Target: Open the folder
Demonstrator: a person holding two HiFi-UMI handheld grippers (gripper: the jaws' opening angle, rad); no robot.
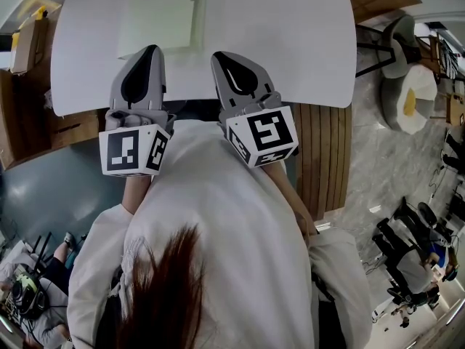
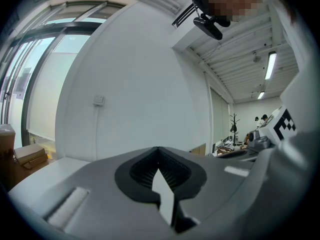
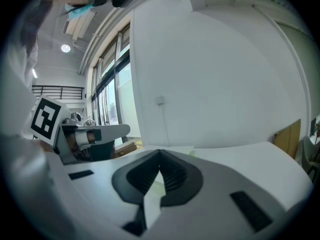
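Both hands are hidden under the grippers. The left gripper [image 1: 150,49] and right gripper [image 1: 219,55] reach over the white table's [image 1: 290,42] near edge, each with fingers pressed together on nothing. Beyond them lies the pale folder [image 1: 163,9], faint against the tabletop, its far end cut off.

On my feed the left gripper [image 1: 151,49] and the right gripper [image 1: 220,55] are light grey shells with black ribbed pads. Each carries a white cube printed with black square markers. The table [image 1: 305,64] across the upper part of the frame is plain white. The folder [image 1: 163,9] at top centre is a pale, faintly greenish white. Lower down, the sweater [image 1: 218,231] is off-white and the hair [image 1: 163,289] is reddish brown. At centre right I see brown wooden slats [image 1: 323,158], then a grey marbled floor [image 1: 370,166].
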